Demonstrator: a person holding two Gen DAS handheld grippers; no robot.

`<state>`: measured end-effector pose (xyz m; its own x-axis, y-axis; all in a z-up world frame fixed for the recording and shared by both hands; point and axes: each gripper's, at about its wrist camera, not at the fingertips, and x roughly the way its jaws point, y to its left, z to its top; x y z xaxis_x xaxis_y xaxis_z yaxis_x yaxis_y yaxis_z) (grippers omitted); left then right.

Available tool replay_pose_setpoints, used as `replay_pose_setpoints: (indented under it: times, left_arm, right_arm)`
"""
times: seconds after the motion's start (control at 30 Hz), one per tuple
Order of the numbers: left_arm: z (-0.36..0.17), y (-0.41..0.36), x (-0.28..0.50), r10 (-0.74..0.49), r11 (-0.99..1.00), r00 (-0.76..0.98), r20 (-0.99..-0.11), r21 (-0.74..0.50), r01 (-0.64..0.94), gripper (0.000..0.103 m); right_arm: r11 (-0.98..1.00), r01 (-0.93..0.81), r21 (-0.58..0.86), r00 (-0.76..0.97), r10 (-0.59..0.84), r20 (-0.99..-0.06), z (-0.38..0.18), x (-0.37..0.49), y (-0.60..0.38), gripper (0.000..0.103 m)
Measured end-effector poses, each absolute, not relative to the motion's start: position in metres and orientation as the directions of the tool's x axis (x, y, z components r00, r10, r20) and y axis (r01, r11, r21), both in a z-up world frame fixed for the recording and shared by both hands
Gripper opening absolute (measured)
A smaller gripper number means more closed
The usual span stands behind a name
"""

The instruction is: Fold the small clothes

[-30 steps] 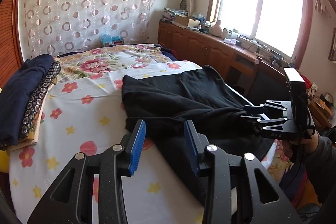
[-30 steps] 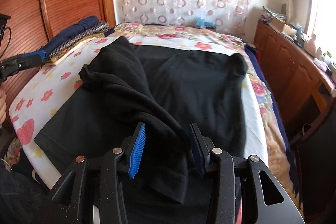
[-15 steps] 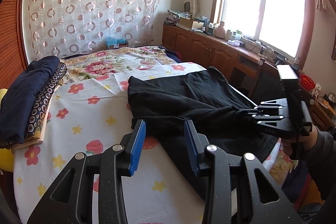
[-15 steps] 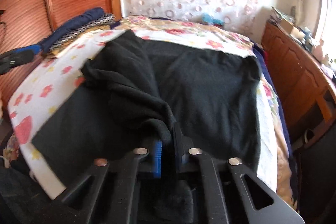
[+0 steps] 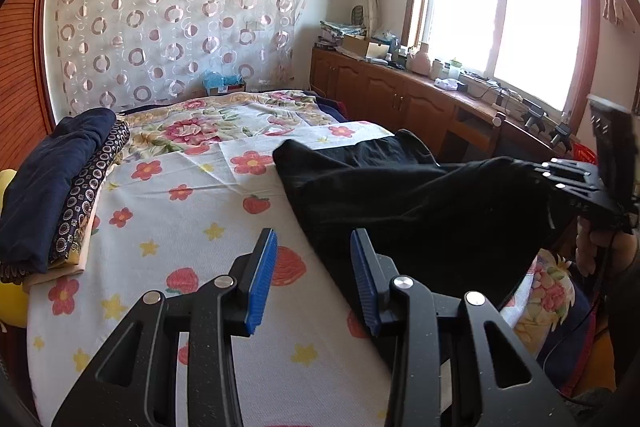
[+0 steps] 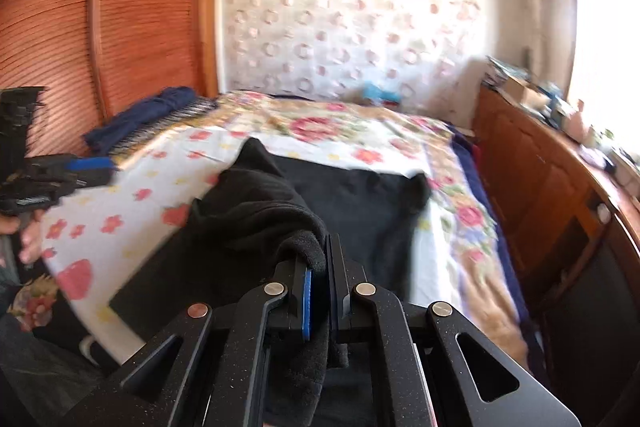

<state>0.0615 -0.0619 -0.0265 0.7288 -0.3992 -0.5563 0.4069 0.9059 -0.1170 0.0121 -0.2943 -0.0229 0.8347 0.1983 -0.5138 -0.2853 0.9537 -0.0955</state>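
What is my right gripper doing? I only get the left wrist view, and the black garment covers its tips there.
Observer: In the right wrist view, the right gripper is shut on a bunched fold of the garment.
Operator: Is the fold deep in the jaws or just at the tips?
Observer: Deep. The cloth passes right through, and a loose end hangs behind the pads between the gripper's arms.
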Motion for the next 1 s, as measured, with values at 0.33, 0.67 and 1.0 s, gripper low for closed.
replay_pose_setpoints:
  times: [0.33, 0.67, 1.0]
  left_arm:
    - [-0.027, -0.065, 0.062, -0.399, 0.905, 0.728, -0.558, -0.113, 0.409, 0.039]
    - [-0.024, -0.067, 0.059, -0.394, 0.907, 0.738, -0.549, -0.103, 0.408, 0.039]
    - [-0.026, -0.057, 0.055, -0.385, 0.913, 0.743, -0.547, -0.108, 0.393, 0.039]
  right_arm:
    - [0.969, -0.235, -0.076, 0.752, 0.132, -0.646, -0.066, 0.013, -0.318, 0.027]
    - [0.944, -0.313, -0.107, 0.801, 0.202, -0.563, -0.031, 0.002, -0.271, 0.043]
    - [0.840, -0.538, -0.076, 0.657, 0.361, -0.662, -0.066, 0.063, -0.166, 0.043]
